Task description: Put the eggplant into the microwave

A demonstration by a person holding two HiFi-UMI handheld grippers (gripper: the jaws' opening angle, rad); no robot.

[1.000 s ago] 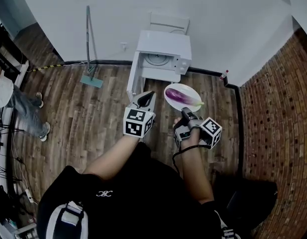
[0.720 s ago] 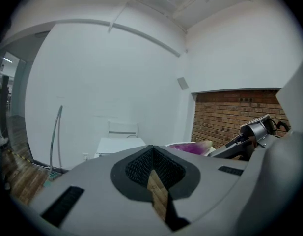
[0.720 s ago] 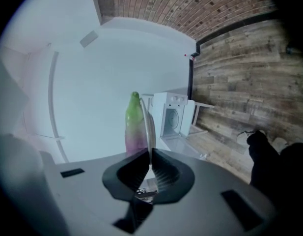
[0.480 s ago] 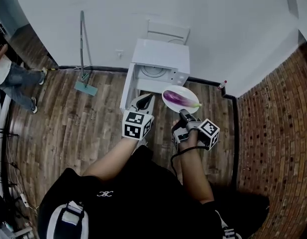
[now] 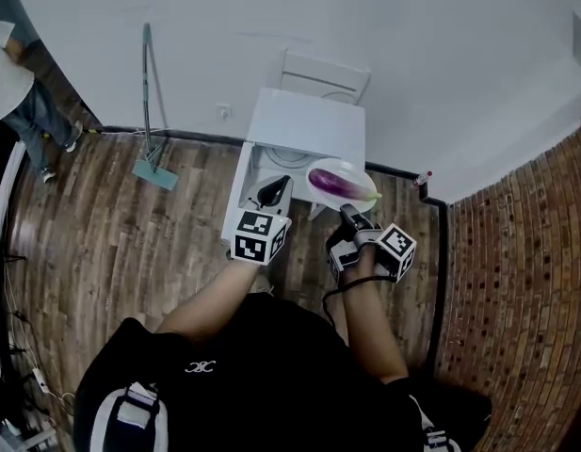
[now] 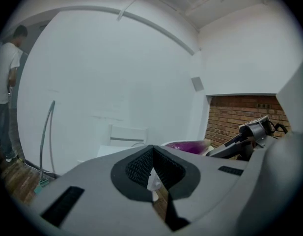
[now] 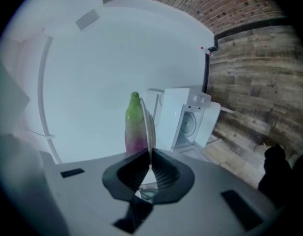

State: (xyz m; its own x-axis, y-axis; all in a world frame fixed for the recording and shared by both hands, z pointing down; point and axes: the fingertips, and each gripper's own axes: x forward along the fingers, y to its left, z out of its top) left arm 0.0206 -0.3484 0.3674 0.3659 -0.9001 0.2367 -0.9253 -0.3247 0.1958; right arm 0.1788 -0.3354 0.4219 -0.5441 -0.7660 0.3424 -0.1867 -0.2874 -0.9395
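- Mop [image 5: 149, 111], upper left of the head view, leaning on the white wall.
- Microwave [image 5: 309, 125], top centre: door open, round turntable [image 7: 189, 124] inside.
- Left gripper [image 5: 274, 191], left of the plate: jaws together, nothing between them.
- White plate [image 5: 330, 169], centre, in front of the microwave opening: carries the purple eggplant [image 5: 337, 184], green stem end to the right; the eggplant is outside the microwave.
- Right gripper [image 5: 349, 213], below the plate: narrow, clamped on the plate rim.
- White logo [image 5: 198, 366] on the dark shirt, too small to read.
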